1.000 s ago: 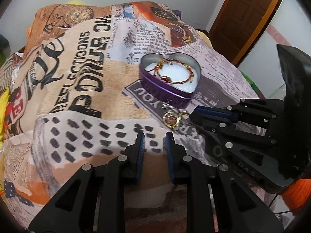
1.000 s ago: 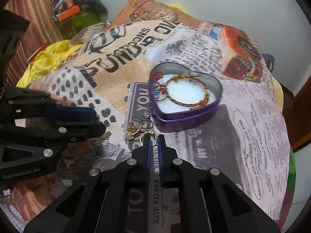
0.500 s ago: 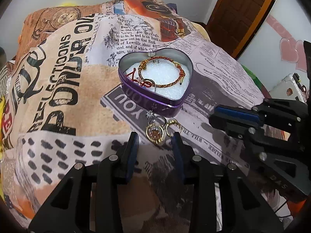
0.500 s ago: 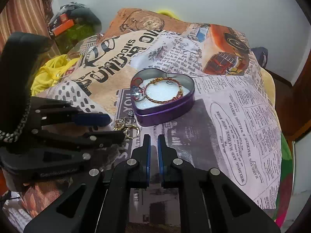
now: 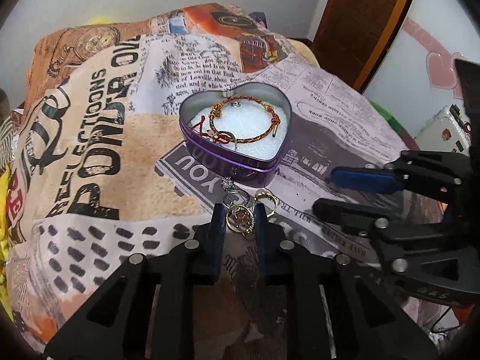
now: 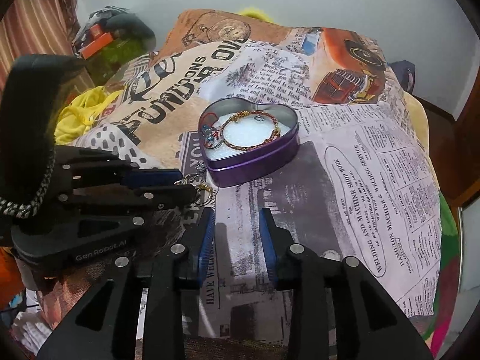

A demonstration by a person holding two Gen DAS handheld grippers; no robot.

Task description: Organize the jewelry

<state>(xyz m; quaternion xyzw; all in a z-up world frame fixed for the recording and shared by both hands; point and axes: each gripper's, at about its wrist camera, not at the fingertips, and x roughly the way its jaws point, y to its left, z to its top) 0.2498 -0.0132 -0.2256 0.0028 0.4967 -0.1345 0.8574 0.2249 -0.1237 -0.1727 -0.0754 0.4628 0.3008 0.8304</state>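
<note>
A purple heart-shaped tin [image 5: 210,157] [image 6: 264,165] sits on the printed blanket and holds a red-gold cord bracelet [image 5: 258,138] [image 6: 270,120] and small charms on white foam. A cluster of gold and silver rings [image 5: 240,217] lies on the blanket in front of the tin. My left gripper [image 5: 238,214] is open, with its fingertips on either side of the gold ring with a stone. My right gripper [image 6: 237,219] is open and empty, above the blanket to the right of the rings [image 6: 204,190].
The newspaper-print blanket [image 5: 90,150] covers a bed. Yellow cloth [image 6: 81,111] and clutter lie at the left edge in the right wrist view. A wooden door [image 5: 366,15] stands at the back right. A white case [image 5: 444,126] lies at the right.
My left gripper moved forward until its fingertips flank the gold ring. My right gripper drew back from the rings and opened.
</note>
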